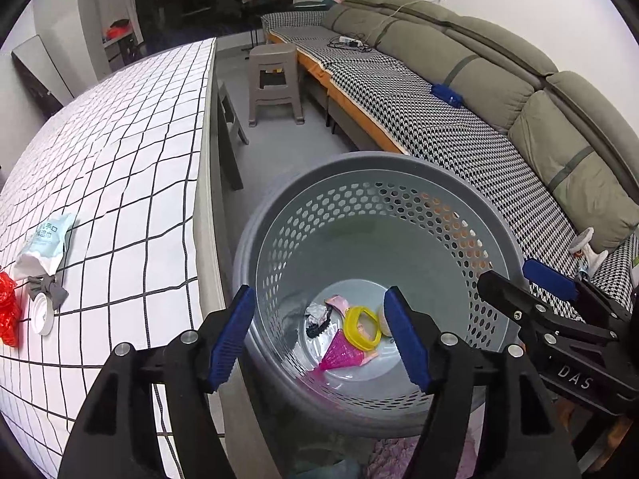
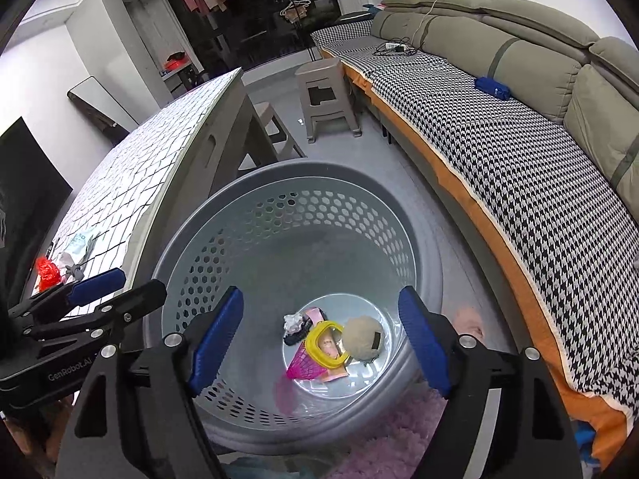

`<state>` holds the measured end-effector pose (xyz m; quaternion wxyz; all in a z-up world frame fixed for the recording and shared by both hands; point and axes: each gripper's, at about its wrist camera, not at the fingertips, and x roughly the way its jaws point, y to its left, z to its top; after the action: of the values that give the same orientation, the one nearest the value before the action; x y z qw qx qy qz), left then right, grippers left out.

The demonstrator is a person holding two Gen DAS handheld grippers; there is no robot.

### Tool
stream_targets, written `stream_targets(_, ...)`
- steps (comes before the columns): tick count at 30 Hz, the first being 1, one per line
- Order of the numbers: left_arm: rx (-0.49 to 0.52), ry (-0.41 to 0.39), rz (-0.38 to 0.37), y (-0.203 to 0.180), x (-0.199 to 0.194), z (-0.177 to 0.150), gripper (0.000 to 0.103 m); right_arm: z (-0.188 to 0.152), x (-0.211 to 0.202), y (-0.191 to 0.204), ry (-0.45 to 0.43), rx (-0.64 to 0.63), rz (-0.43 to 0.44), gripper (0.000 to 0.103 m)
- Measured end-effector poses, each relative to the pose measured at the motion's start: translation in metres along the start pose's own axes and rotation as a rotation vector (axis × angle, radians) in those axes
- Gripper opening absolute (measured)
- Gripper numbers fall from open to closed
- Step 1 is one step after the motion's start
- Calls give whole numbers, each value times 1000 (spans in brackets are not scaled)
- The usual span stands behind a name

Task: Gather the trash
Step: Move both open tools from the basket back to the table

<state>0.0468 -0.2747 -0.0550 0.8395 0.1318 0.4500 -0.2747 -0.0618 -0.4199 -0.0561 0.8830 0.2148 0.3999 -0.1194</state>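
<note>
A grey perforated bin (image 1: pixel 379 159) stands on the floor beside the checked table (image 1: pixel 120 139). At its bottom lie a yellow ring (image 1: pixel 361 327), a pink net (image 1: pixel 343 355), crumpled foil (image 1: pixel 317 313) and a beige ball (image 2: pixel 363 337). My left gripper (image 1: pixel 319 291) hangs open over the bin mouth with nothing between its blue pads. My right gripper (image 2: pixel 319 291) is open above the bin too, also empty. On the table's left edge remain a red wrapper (image 1: pixel 8 311), a pale tissue packet (image 1: pixel 44 247), a grey scrap (image 1: pixel 48 291) and a white round lid (image 1: pixel 42 313).
A long sofa (image 1: pixel 459 127) with a houndstooth cover runs along the right, close to the bin. A grey plastic stool (image 1: pixel 275 80) stands on the floor beyond. A pink fluffy rug (image 2: pixel 399 439) lies under the bin's near side. The table edge (image 1: pixel 207 199) borders the bin on the left.
</note>
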Motion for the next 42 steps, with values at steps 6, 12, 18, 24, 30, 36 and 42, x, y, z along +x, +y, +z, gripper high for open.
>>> stream_targets(6,-1,-10,17,0,-4,1,73,-1,-5,1,-17,-1,-9,76)
stream_targets(12,-5,-25,29,1,-9,1,80,-3,-10,-1,-31,2,-12,77)
stream_targets(18,-5,-52,50,-1,-17,-2,85,-5,-14,-1,-40,-3,-12,76)
stream_targets(24,1,-94,86,-2,-29,-5,90,-8,-25,1,-70,-18,-35,77)
stream_targets(30,-12,-122,118,2,-40,-9,92,-13,-36,3,-100,-16,-39,76)
stream_targets(36,-29,-142,138,12,-53,-17,92,-18,-44,12,-126,-21,-44,77)
stream_targets(42,-56,-158,152,26,-65,-28,93,-25,-50,26,-135,-44,-38,77)
